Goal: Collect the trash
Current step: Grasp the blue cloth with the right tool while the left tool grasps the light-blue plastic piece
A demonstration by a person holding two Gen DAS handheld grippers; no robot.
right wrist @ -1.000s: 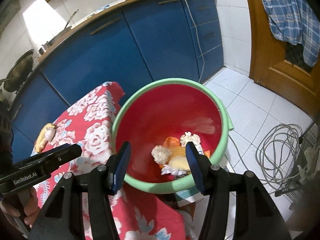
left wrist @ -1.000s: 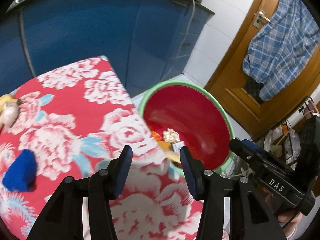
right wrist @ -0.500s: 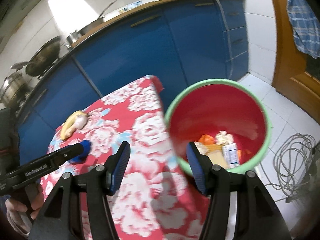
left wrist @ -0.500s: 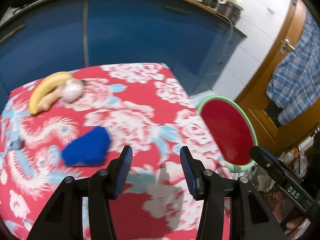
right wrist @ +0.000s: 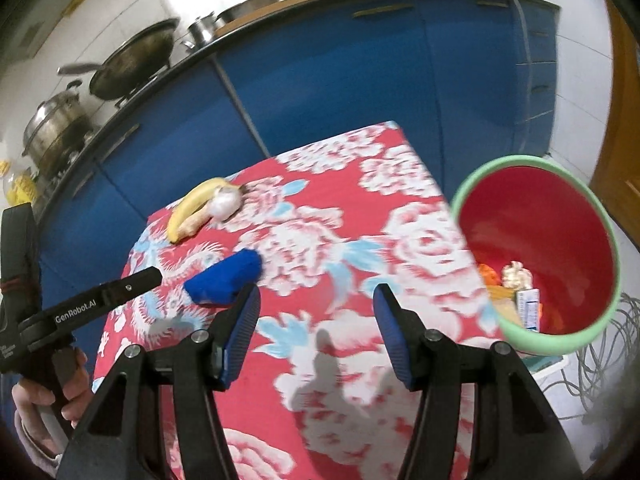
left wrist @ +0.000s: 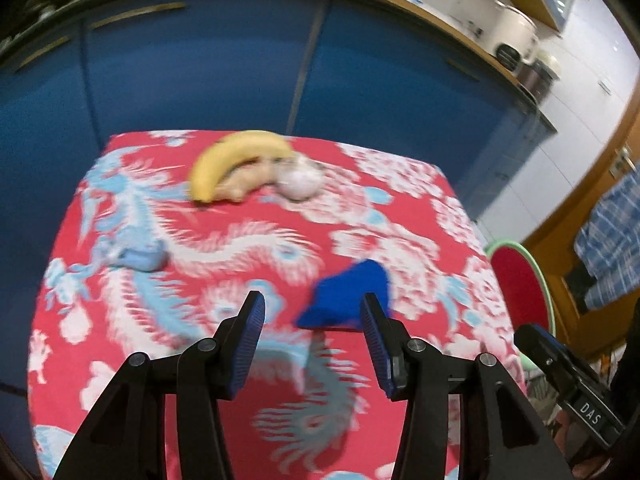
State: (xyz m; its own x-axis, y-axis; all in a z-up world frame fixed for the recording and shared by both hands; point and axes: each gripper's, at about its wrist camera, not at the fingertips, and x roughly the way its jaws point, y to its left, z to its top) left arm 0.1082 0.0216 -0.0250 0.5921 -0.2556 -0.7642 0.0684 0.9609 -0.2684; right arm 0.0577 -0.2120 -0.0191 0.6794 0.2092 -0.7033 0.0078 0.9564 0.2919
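Observation:
A crumpled blue cloth [left wrist: 348, 300] [right wrist: 226, 280] lies on the red flowered tablecloth [left wrist: 248, 240] [right wrist: 340, 240]. My left gripper [left wrist: 312, 340] hangs open just short of it, nothing between its fingers. A small pale blue scrap [left wrist: 142, 258] lies at the table's left. My right gripper [right wrist: 316, 328] is open and empty above the table's near right part. The red bin with a green rim [right wrist: 536, 248] [left wrist: 520, 276] stands beside the table's right edge, with orange, white and boxed rubbish at its bottom.
A banana [left wrist: 232, 160] [right wrist: 192, 204], a beige piece and a whitish round bulb [left wrist: 300, 180] lie at the table's far side. Blue cabinets [left wrist: 200, 60] stand behind, pots on the counter [right wrist: 132, 56]. Grey cable [right wrist: 612, 360] coils on the floor by the bin.
Both grippers have swung left from over the bin to over the table. The blue cloth now lies just ahead of the left gripper. Jaws look unchanged.

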